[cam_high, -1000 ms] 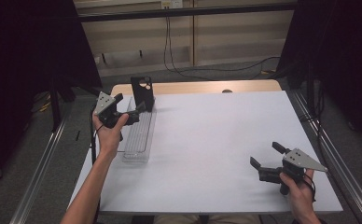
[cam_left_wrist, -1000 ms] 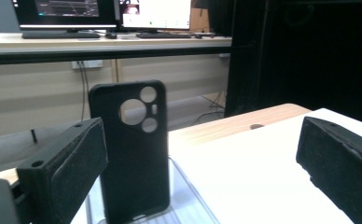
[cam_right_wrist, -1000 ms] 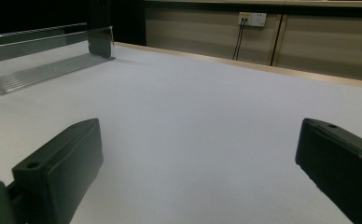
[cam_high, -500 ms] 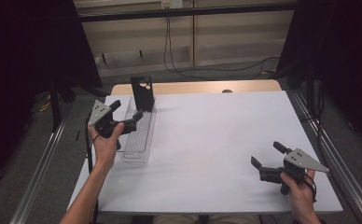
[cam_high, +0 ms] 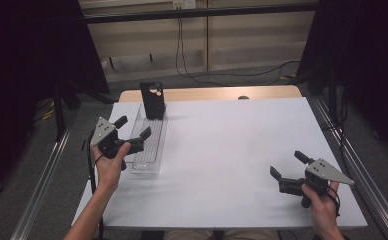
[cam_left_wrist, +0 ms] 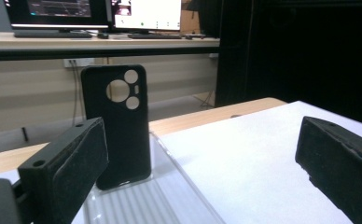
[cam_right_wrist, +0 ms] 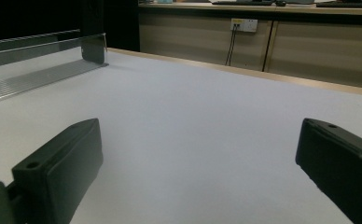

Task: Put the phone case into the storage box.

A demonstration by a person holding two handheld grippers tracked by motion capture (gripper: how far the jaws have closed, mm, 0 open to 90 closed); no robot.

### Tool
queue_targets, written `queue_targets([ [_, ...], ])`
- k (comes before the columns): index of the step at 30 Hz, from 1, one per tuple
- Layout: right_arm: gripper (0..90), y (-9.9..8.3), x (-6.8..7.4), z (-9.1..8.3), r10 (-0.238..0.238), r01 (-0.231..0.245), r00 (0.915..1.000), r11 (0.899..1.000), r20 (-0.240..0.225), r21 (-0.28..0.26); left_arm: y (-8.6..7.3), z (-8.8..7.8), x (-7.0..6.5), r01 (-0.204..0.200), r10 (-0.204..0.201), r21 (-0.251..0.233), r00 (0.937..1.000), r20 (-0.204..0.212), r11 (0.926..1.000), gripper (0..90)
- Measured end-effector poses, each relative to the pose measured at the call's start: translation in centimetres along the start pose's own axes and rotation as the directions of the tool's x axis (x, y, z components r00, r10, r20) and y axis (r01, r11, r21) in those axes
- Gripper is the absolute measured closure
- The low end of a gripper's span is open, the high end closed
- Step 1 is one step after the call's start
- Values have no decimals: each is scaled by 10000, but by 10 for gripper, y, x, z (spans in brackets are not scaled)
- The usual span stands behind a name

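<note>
Where ribbed clear tray [cam_high: 149, 145] ends, matte black phone case [cam_high: 152, 100] stands upright.

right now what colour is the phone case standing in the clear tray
Black, matte, with round camera cutouts: the phone case shows best in the left gripper view.

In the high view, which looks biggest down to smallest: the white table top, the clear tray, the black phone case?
1. White table top, by far the largest.
2. Clear tray, long and narrow.
3. Black phone case, standing upright at the tray's far end, smallest. It sits farther from the camera, but the gap looks too big for that to change the order.
</note>
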State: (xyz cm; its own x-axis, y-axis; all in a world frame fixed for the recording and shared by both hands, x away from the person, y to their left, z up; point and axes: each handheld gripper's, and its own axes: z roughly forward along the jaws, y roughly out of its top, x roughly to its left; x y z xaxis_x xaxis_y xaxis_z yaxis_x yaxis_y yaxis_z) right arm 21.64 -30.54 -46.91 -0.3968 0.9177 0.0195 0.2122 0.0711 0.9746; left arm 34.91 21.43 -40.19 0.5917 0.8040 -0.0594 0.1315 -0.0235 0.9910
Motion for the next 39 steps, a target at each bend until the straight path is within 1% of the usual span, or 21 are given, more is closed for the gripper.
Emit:
queue_targets([
  [2, 4, 0, 0, -1, 43, -43, 10000, 10000, -8, 22, -2, -4, 0, -135, 135, 116, 9999, 15, 9998, 24],
  [4, 4, 1, 0, -1, 48, -48, 10000, 10000, 29, 5, -6, -8, -3, -175, 175, -35, 9998, -26, 9998, 24],
  [5, 4, 1, 0, -2, 32, -32, 10000, 10000, 54, -23, -9, -11, -5, -408, 409, 62, 9991, -67, 9991, 24],
  [7, 3, 1, 0, -2, 57, -57, 9999, 10000, 116, -51, -15, -14, -7, -471, 473, 140, 9988, -159, 9988, 24],
  [9, 4, 2, 0, -3, 41, -39, 9999, 10000, 162, -72, -22, -20, -9, -267, 269, 156, 9996, -102, 9995, 24],
  [11, 3, 2, 0, -3, 29, -28, 9999, 10000, 128, -68, -25, -22, -11, -334, 337, 160, 9993, -187, 9993, 24],
  [12, 4, 2, 0, -3, 17, -16, 9999, 10000, 123, -66, -27, -26, -11, -395, 400, 301, 9991, -157, 9988, 24],
  [13, 3, 3, 0, -4, 31, -31, 9999, 10000, 134, -37, -29, -27, -13, -172, 175, 214, 9997, -179, 9996, 24],
  [17, 3, 4, 0, -4, 51, -49, 9998, 9999, 206, -99, -32, -36, -13, -318, 324, 241, 9992, -254, 9992, 24],
  [18, 3, 4, 1, -5, 55, -54, 9998, 10000, 201, -69, -33, -39, -13, -329, 333, 180, 9993, -178, 9993, 23],
  [21, 3, 5, 0, -7, -22, 25, 9995, 10000, 300, -84, -37, -48, -15, -271, 278, 218, 9991, -322, 9994, 21],
  [22, 3, 5, 0, -7, -28, 30, 9995, 10000, 304, -42, -38, -51, -15, -165, 171, 196, 9994, -317, 9997, 21],
  [26, 3, 4, 0, -7, -24, 20, 9992, 10000, 393, 90, -44, -60, -19, -240, 253, 390, 9991, -346, 9990, 25],
  [27, 3, 1, 1, -8, -38, 29, 9994, 9996, 349, 273, -47, -63, -21, -165, 175, 369, 9995, -259, 9992, 25],
  [30, 3, -3, 1, -10, -71, 56, 9993, 9991, 360, 429, -50, -68, -25, -142, 153, 486, 9996, -218, 9987, 25],
  [32, 3, -5, 1, -12, -79, 62, 9993, 9990, 364, 444, -54, -70, -28, 101, -91, 400, 9997, -246, 9991, 25],
  [33, 3, -6, 1, -13, -63, 45, 9989, 9992, 457, 392, -55, -72, -29, 44, -32, 553, 9998, -211, 9985, 23],
  [34, 3, -5, 1, -14, -6, -10, 9992, 9992, 403, 407, -57, -73, -30, -7, 29, 702, 9995, -316, 9975, 24],
  [36, 3, -5, 0, -14, -53, 39, 9988, 9995, 477, 302, -60, -76, -33, 207, -185, 675, 9993, -327, 9975, 26],
  [38, 3, -5, 1, -16, -52, 42, 9991, 9997, 432, 228, -64, -79, -35, 85, -69, 669, 9997, -231, 9977, 26],
  [39, 3, -5, 1, -16, -55, 48, 9991, 9998, 415, 176, -66, -81, -36, 106, -78, 776, 9993, -355, 9969, 26],
])
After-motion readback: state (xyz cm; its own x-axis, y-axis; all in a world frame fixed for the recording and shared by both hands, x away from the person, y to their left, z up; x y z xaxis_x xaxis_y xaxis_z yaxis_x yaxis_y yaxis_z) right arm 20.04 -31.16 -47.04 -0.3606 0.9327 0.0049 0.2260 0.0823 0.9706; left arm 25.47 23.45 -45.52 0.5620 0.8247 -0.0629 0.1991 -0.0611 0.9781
